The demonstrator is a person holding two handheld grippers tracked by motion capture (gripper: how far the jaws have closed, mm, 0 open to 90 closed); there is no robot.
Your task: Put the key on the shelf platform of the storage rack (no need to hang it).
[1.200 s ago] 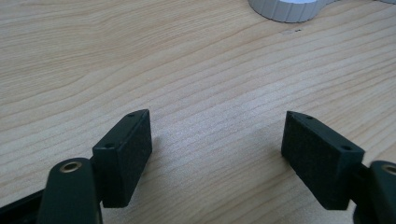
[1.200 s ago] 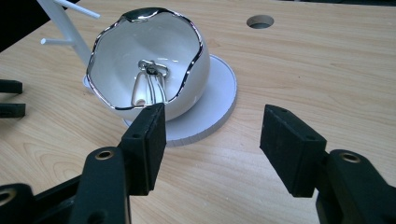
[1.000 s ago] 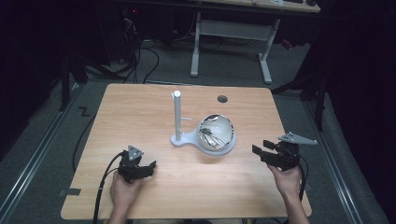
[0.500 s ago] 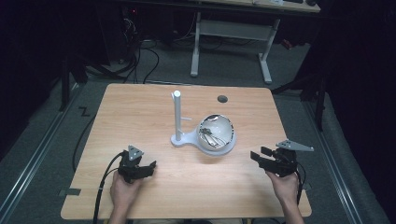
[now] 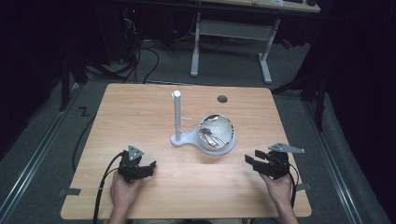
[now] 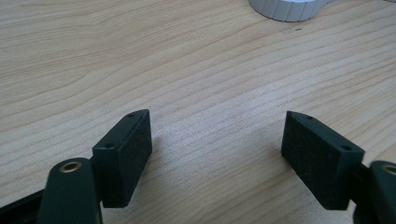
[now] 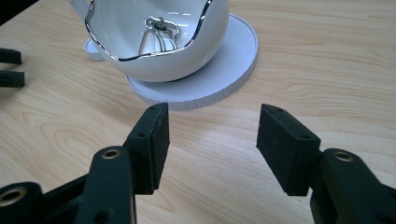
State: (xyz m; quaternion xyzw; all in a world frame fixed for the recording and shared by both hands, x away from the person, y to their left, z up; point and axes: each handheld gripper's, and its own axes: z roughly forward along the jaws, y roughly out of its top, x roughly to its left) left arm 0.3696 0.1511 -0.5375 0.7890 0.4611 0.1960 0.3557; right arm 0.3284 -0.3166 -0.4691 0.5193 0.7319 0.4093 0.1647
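My high view sits above the near edge of the wooden table [image 5: 140, 121], looking forward and down across the whole top to the floor beyond. My left gripper view rides low over the wood, looking along its black jaws toward the white stand base [image 6: 287, 9] at its top edge. My right gripper view, equally low and close, faces the white bowl [image 7: 159, 42] on that base. All three views share the base; the high view also shows the bowl [image 5: 217, 133].

Dim room, grey floor [image 5: 56, 116], white-legged desk [image 5: 229, 28], probably cables [image 5: 140, 56] behind.
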